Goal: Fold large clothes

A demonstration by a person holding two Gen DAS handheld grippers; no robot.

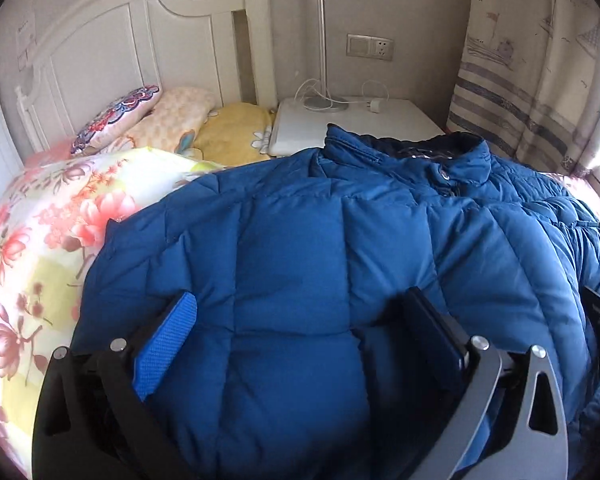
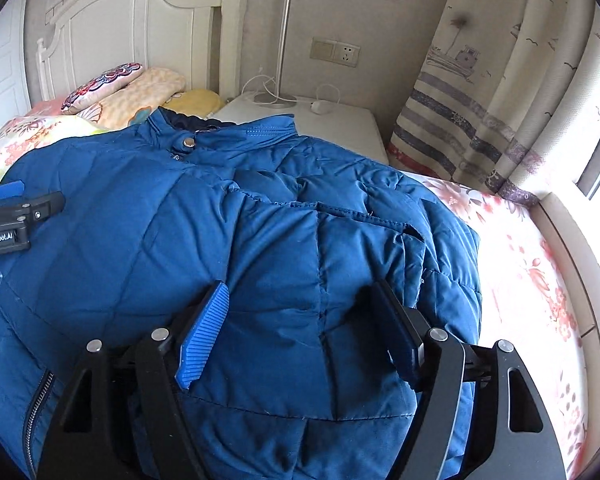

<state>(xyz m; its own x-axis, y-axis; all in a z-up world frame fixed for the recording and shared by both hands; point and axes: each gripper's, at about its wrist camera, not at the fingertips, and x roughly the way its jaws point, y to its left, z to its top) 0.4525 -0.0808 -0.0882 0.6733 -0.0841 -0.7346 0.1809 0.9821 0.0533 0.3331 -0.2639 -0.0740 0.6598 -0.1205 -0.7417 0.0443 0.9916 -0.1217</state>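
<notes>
The blue puffer jacket [image 2: 204, 216] lay across the bed [image 2: 532, 264], collar toward the headboard [image 2: 140, 20], both sides seemingly folded inward. The left gripper [image 1: 296, 324] and right gripper [image 2: 300, 324] each hovered over it with jaws apart, gripping nothing. The springy padding could likely push the folds open, or a shallow pinch might catch only the slippery shell.

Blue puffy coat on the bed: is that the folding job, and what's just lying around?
For the job: blue puffy coat, left claw, right claw.
Just lying about: pillows, flowery quilt, lamp, charger cable, curtain.
</notes>
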